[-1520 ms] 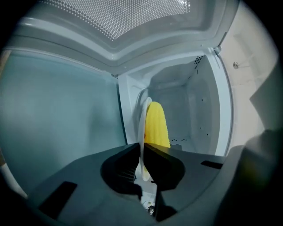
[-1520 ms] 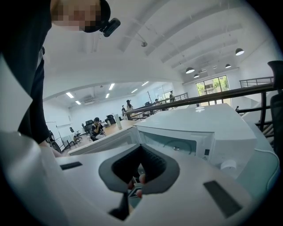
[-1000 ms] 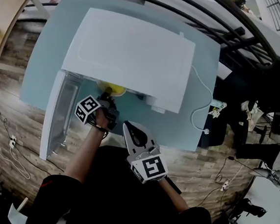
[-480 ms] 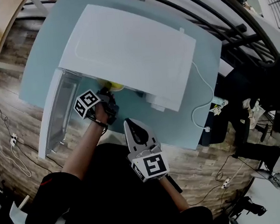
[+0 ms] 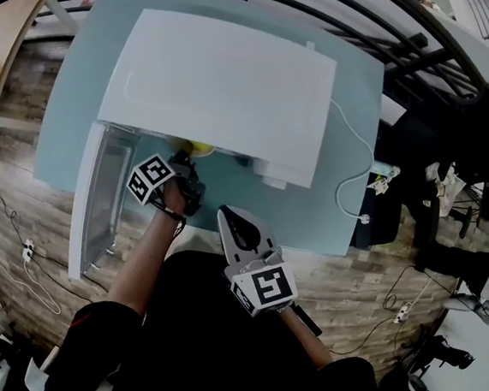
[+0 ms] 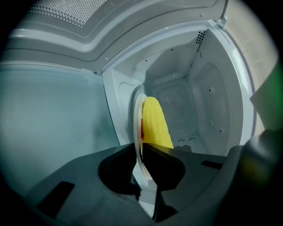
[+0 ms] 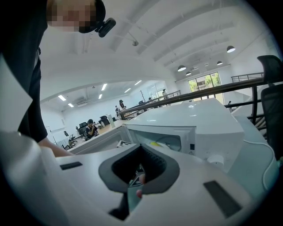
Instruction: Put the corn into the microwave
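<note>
A yellow corn cob lies on a white plate, seen edge-on in the left gripper view. My left gripper has the plate's rim between its jaws, which are opening slightly. Plate and corn sit at the mouth of the open white microwave, and the empty cavity lies beyond them. From the head view only a sliver of corn shows under the microwave's top edge, just ahead of the left gripper. My right gripper hangs back near the table's front edge, shut and empty.
The microwave door swings out to the left of my left arm. A white power cable trails off the microwave's right side over the pale blue table. Dark railings run behind the table, and wood floor lies around it.
Less of the corn shows under the microwave's top edge than a second ago. The left gripper has rolled a little. The right gripper has stayed where it was.
</note>
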Demonstrator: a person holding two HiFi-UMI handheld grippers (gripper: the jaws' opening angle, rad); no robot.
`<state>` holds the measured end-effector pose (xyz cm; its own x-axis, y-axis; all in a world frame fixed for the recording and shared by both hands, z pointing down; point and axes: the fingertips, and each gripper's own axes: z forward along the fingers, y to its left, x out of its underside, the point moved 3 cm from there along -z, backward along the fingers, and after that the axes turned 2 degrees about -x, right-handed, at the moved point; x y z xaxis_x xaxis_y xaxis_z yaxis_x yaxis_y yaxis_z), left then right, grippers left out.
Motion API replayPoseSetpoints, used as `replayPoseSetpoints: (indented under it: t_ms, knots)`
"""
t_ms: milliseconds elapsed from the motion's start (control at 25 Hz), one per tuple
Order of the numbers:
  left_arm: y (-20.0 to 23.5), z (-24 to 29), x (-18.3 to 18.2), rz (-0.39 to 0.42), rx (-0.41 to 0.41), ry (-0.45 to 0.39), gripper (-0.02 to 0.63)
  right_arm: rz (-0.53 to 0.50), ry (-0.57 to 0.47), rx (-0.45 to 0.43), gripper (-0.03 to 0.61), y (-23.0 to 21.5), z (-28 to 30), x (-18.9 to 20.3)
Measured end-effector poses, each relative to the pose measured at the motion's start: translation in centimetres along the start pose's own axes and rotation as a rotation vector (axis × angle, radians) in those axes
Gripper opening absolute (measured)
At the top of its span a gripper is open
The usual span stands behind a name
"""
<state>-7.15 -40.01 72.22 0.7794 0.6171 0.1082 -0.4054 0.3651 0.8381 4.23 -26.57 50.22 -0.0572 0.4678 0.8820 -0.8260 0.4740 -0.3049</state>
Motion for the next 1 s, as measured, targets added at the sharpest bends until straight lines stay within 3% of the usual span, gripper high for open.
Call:
replayPoseSetpoints:
  t_ms: [320, 560, 840, 1000]
  knots:
    - [0.4, -1.5, -0.4, 0.035, 0.014, -0.005, 0.098, 0.021, 0.003, 0.016, 0.009, -0.2, -0.4, 0.6]
    - [0.5, -3.5, -0.4, 0.081, 0.007, -0.004, 0.104, 0.031, -0.015, 0.03, 0.009, -0.8, -0.5, 0.6]
    - [-1.7, -7.7, 0.9, 0.215, 0.059, 0.021, 0.098, 0.01, -0.021, 0.006, 0.009, -0.5, -0.1, 0.5]
    - [-3.1, -10.0, 2.1, 0.316, 0.098, 0.045, 0.046, -0.013, -0.02, 0.003, 0.009, -1.0, -0.1, 0.8]
